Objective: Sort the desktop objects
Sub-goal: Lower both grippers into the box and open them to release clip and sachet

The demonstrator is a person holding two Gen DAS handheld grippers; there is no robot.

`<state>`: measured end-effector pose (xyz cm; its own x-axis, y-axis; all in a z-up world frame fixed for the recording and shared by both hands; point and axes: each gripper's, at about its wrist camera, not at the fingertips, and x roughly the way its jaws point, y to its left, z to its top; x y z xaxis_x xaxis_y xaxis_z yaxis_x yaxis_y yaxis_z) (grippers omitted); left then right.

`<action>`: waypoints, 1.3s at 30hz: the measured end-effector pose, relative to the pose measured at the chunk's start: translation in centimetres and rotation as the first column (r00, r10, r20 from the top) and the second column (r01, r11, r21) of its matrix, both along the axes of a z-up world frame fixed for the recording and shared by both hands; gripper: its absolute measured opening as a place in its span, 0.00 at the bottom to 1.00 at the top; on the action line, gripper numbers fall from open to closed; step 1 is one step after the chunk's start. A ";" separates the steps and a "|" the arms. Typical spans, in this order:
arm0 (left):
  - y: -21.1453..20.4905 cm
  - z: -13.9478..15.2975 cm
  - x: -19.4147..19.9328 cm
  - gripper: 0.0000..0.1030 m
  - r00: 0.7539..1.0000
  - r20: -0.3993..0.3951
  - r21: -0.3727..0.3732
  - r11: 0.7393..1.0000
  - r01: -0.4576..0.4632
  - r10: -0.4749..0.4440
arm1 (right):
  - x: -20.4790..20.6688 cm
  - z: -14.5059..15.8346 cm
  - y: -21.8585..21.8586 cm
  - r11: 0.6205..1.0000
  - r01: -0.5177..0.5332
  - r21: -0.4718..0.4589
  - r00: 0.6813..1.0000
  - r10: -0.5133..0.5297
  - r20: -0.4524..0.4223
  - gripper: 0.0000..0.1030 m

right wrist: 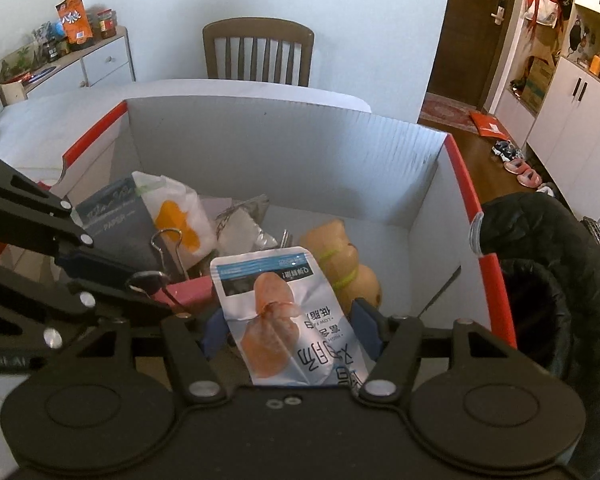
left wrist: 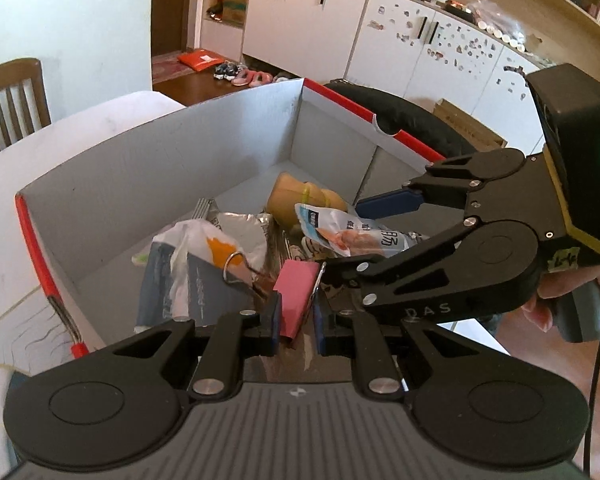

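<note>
- Left gripper [left wrist: 296, 316]: pads closed on a pink binder clip [left wrist: 296, 294], held over the near edge of the box; its wire handles stick up, seen from the right wrist.
- Right gripper [right wrist: 292, 332]: fingers set fairly wide, a blue-and-white snack pouch [right wrist: 284, 320] lying between them; contact with the pads cannot be told.
- Box [left wrist: 160, 160]: grey walls, red rim, standing on a white table [left wrist: 100, 120].
- Box contents: tan gourd-shaped toy [left wrist: 300, 198] with a yellow-green band, near the far corner; white plastic bag [left wrist: 204, 244] with an orange patch; grey paper packet [right wrist: 116, 216] beside it; silvery foil pack [left wrist: 240, 222] behind.
- Surroundings: black jacket [right wrist: 540, 260] just outside the box's red rim; wooden chair [right wrist: 258, 52] beyond the table.
</note>
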<state>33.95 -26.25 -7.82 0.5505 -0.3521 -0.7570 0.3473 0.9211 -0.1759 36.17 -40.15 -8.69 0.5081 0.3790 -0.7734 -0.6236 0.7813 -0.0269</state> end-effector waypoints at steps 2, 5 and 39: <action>0.1 0.0 -0.2 0.15 1.000 0.002 -0.003 1.000 -0.008 0.008 | -0.1 0.0 -0.1 1.000 0.001 0.001 1.000 -0.001 -0.003 0.64; 0.3 0.1 -0.5 0.15 1.000 0.002 -0.013 1.000 -0.026 0.026 | -0.2 0.1 -0.3 1.000 0.009 0.006 1.000 -0.009 -0.004 0.64; 3.8 4.8 -5.3 0.62 0.971 0.142 -0.062 0.981 -0.186 0.193 | -4.8 6.3 -1.1 0.990 0.020 0.142 0.994 -0.035 0.104 0.86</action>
<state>28.61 -22.43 -2.99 0.7140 -0.2645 -0.6483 0.1927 0.9644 -0.1813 31.37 -41.22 -2.37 0.5962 0.4646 -0.6548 -0.6010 0.7990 0.0197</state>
